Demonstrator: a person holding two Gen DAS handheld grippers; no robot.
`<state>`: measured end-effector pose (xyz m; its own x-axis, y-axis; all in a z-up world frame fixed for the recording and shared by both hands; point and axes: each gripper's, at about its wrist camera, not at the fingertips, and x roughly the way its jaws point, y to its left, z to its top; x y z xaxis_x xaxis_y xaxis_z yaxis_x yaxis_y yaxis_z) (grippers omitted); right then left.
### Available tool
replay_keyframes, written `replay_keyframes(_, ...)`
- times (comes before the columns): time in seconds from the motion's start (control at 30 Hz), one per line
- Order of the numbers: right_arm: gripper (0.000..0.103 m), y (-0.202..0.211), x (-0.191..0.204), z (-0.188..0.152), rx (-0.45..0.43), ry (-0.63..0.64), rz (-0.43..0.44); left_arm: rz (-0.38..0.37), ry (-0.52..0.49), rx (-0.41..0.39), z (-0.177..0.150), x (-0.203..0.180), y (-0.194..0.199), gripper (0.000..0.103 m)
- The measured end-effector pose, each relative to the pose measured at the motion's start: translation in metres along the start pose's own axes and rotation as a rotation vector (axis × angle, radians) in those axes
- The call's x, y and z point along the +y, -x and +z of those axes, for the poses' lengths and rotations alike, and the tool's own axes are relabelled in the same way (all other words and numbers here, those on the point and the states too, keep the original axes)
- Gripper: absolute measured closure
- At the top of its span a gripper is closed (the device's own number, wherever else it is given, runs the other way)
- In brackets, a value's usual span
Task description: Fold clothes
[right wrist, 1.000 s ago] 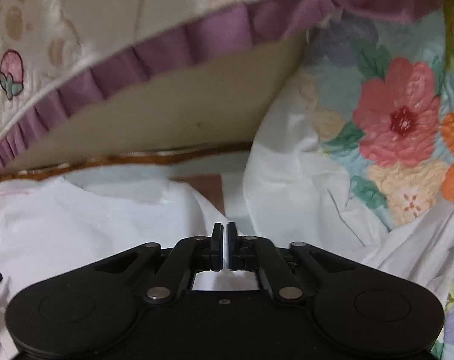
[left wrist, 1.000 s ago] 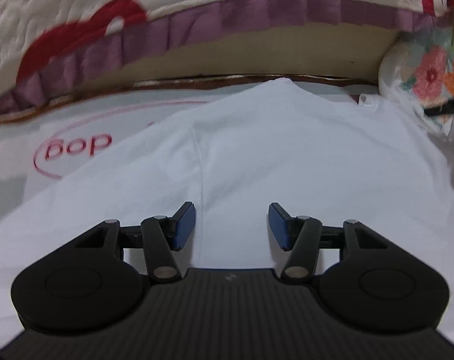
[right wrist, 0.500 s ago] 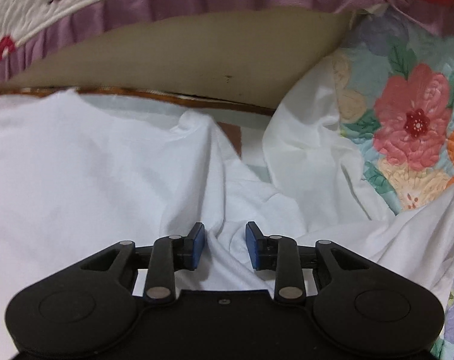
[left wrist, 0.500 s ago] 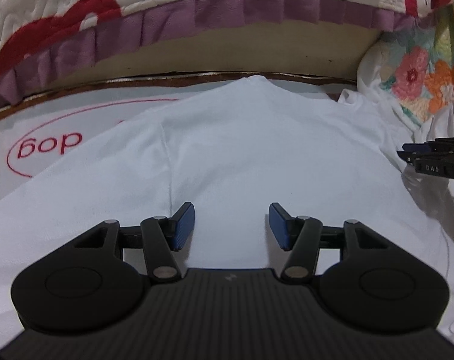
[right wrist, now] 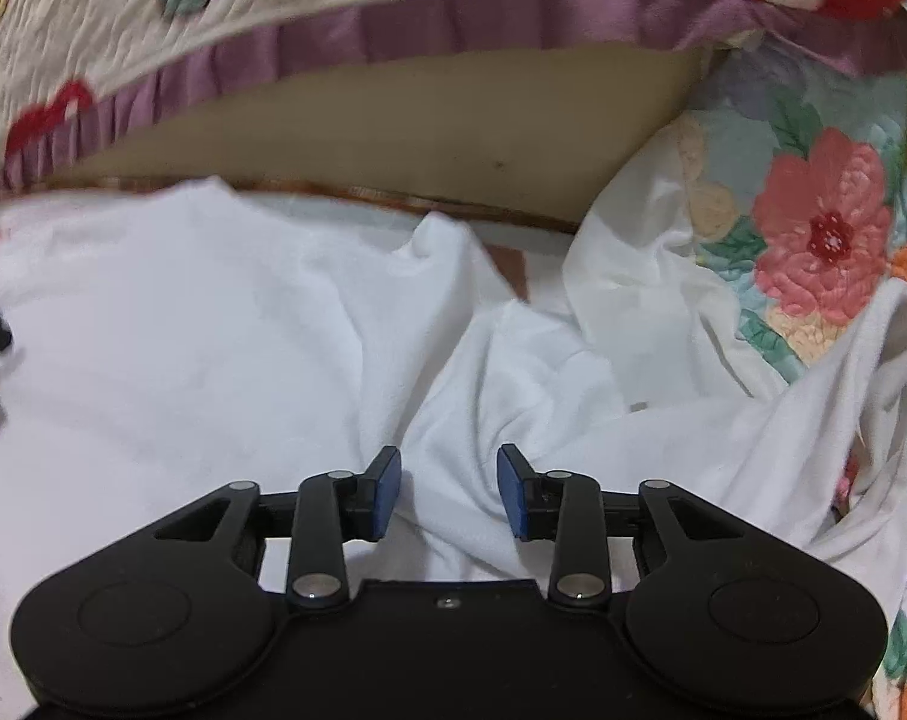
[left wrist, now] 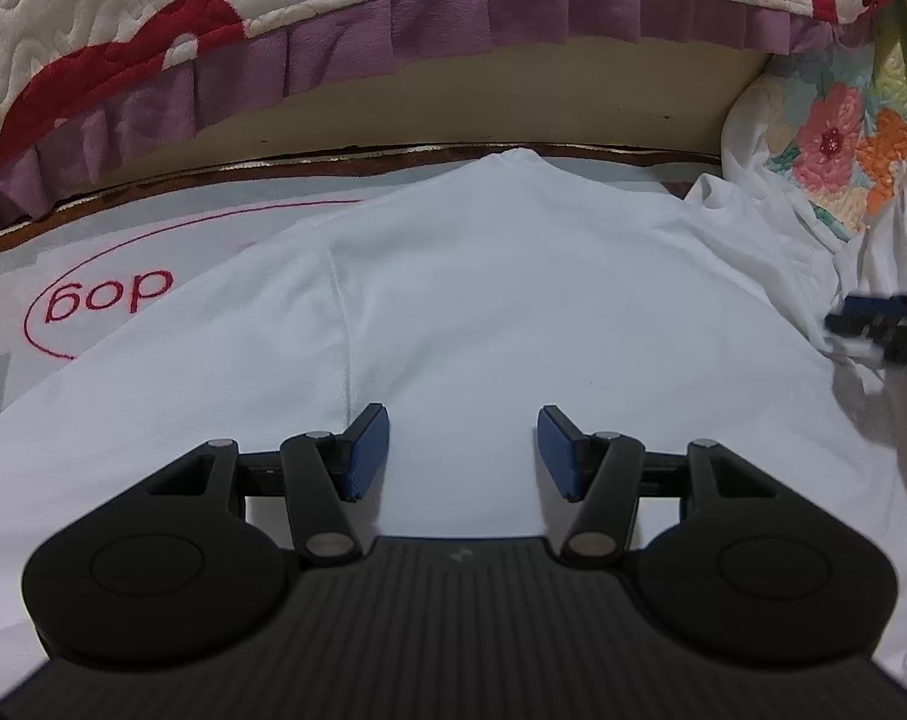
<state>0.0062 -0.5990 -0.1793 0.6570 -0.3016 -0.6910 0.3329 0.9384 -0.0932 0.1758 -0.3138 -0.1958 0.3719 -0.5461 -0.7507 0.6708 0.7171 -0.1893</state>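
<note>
Ahead of my left claw (left wrist: 462, 450), whose jaws stand wide and empty, the white T-shirt (left wrist: 513, 312) lies smooth, so nothing there calls for a grip. My right claw (right wrist: 449, 492) gapes over a bunched ridge (right wrist: 453, 420) of that shirt, placed, I judge, to pinch and pull it flat.

Left gripper (left wrist: 462, 450) (jaws apart) over white garment (left wrist: 543, 312)

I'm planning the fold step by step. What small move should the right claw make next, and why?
Probably ease the right claw forward and close on the bunched ridge of the white shirt between its open jaws. That side lies crumpled, while the part under the open left claw lies flat.
</note>
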Motion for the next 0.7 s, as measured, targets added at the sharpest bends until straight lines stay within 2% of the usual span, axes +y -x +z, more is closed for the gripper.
replay_keyframes(0.1, 0.058, 0.006, -0.007, 0.001, -0.028, -0.031, 0.008, 0.001, 0.0, 0.0, 0.0, 0.0, 0.0, 0.049)
replay_keyframes(0.17, 0.058, 0.001, -0.016, 0.01, -0.019, -0.029, -0.02, 0.0, 0.004, 0.0, 0.0, 0.001, 0.0, 0.049)
replay_keyframes(0.2, 0.062, -0.004, -0.017, 0.013, 0.011, 0.007, -0.016, 0.0, 0.006, 0.001, 0.0, 0.001, 0.0, 0.049)
replay_keyframes(0.23, 0.08, -0.01, -0.019, 0.017, 0.042, 0.043, -0.012, 0.0, 0.007, 0.0, 0.0, 0.001, 0.001, 0.049)
replay_keyframes(0.27, 0.086, -0.016, -0.017, 0.018, 0.076, 0.072, -0.008, -0.001, 0.009, -0.001, 0.0, 0.002, 0.001, 0.049)
replay_keyframes(0.3, 0.087, -0.022, -0.016, 0.018, 0.109, 0.099, -0.004, 0.001, 0.013, -0.003, 0.001, 0.002, 0.002, 0.049)
replay_keyframes(0.37, 0.085, -0.031, -0.015, 0.017, 0.128, 0.09, -0.021, 0.002, 0.023, -0.006, 0.002, 0.005, 0.002, 0.049)
replay_keyframes(0.43, 0.06, -0.041, -0.013, 0.016, 0.147, 0.079, -0.037, 0.001, 0.035, -0.007, 0.002, 0.008, 0.002, 0.049)
replay_keyframes(0.57, 0.058, -0.053, -0.021, 0.011, 0.099, -0.071, -0.032, -0.002, 0.047, -0.007, 0.003, 0.01, 0.002, 0.049)
replay_keyframes(0.6, 0.061, -0.054, -0.023, 0.009, 0.085, -0.098, -0.029, 0.001, 0.042, -0.006, 0.003, 0.009, 0.002, 0.049)
replay_keyframes(0.63, 0.084, -0.055, -0.021, 0.01, 0.076, -0.088, -0.04, 0.004, 0.037, -0.006, 0.003, 0.009, 0.002, 0.049)
replay_keyframes(0.67, 0.099, -0.055, -0.019, 0.011, 0.067, -0.078, -0.052, 0.007, 0.032, -0.006, 0.003, 0.008, 0.002, 0.049)
replay_keyframes(0.7, 0.098, -0.053, -0.018, 0.015, 0.061, -0.073, -0.07, 0.008, 0.03, -0.006, 0.002, 0.008, 0.002, 0.049)
